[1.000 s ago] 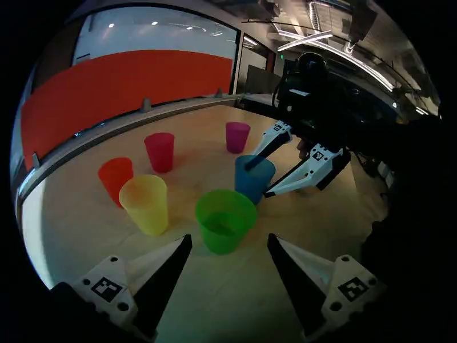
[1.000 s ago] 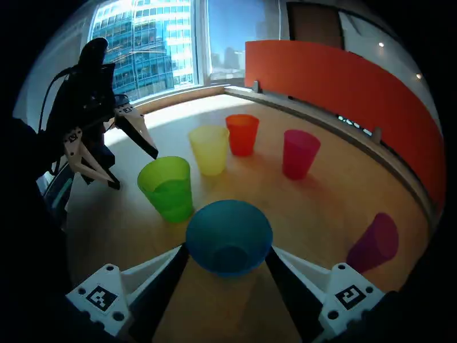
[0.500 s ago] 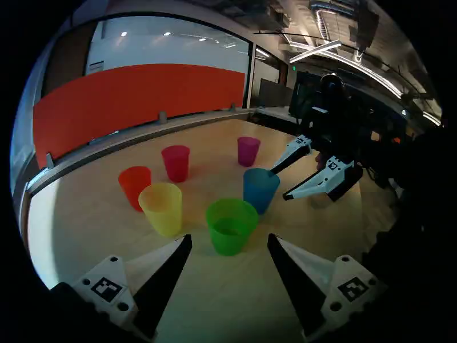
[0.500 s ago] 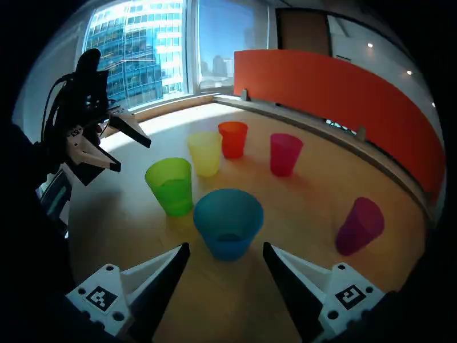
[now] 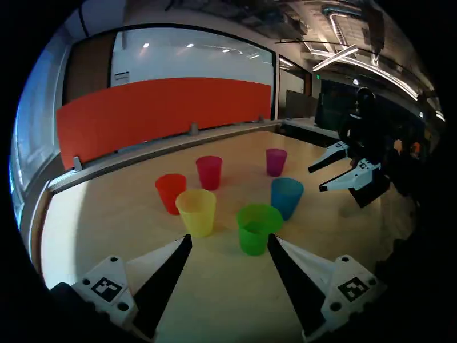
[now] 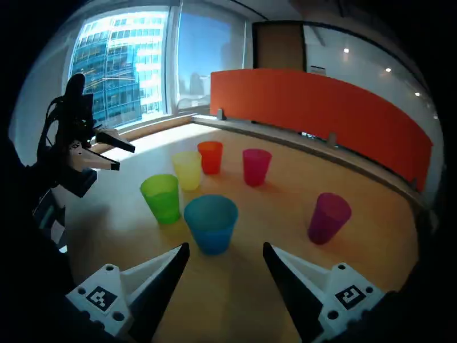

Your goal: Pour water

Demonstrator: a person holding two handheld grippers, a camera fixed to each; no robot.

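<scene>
Hovers over the table [image 5: 85, 228] with left gripper [image 5: 228, 237] and right gripper [image 6: 224, 246] both spread wide and empty, each squarely facing its cup, green cup [image 5: 257, 228] and blue cup [image 6: 211, 223] upright just beside each other, likely lined up for a grab-and-pour.

No text legible; left tongs [image 5: 227, 238] bear pattern squares [image 5: 107, 288], seemingly codes.

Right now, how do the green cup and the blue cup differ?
The green cup is lime, the blue cup teal. The green cup stands beside the yellow cup, the blue cup nearer the purple cup. The green cup sits before the left hand-held gripper, the blue cup before the right hand-held gripper. Both stand upright, ungripped.
</scene>
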